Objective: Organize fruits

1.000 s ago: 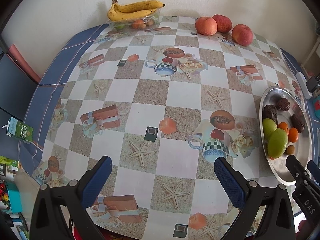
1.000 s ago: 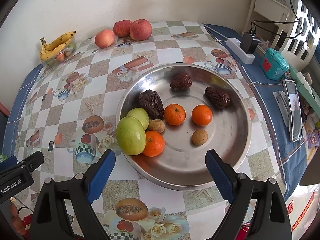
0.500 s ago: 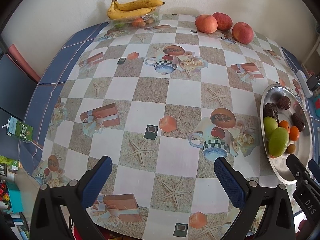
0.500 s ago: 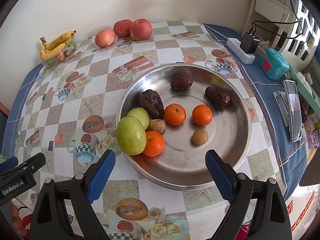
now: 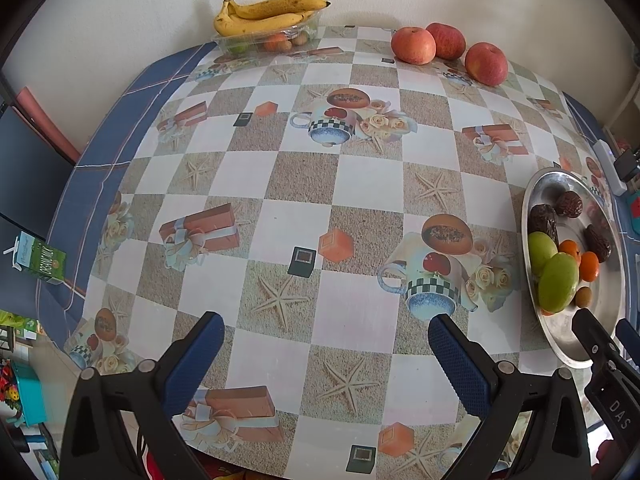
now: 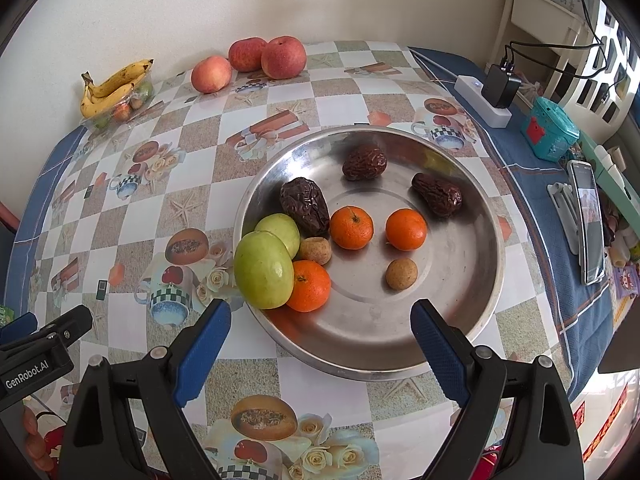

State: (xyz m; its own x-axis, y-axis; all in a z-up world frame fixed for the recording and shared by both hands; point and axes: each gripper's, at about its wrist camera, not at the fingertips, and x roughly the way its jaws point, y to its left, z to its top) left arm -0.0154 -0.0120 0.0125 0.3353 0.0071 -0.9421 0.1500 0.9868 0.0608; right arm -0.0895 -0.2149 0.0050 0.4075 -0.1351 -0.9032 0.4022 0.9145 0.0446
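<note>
A steel dish (image 6: 476, 280) holds two green apples (image 6: 264, 268), three tangerines (image 6: 351, 227), three dark dates (image 6: 305, 205) and two small brown fruits (image 6: 401, 274). My right gripper (image 6: 320, 324) is open and empty over the dish's near rim. My left gripper (image 5: 326, 338) is open and empty above bare tablecloth; the dish (image 5: 600, 344) lies to its right. Three red apples (image 5: 413, 45) and a banana bunch (image 5: 266, 16) on a clear fruit tray (image 5: 264, 40) sit at the table's far edge.
A white power strip with a black charger (image 6: 486, 98), a teal box (image 6: 554, 128) and a phone (image 6: 588, 220) lie right of the dish. A green carton (image 5: 40, 260) shows off the table's left edge. A wall backs the table.
The left gripper has drawn back slightly, so the table looks a little farther away. The right gripper has barely moved.
</note>
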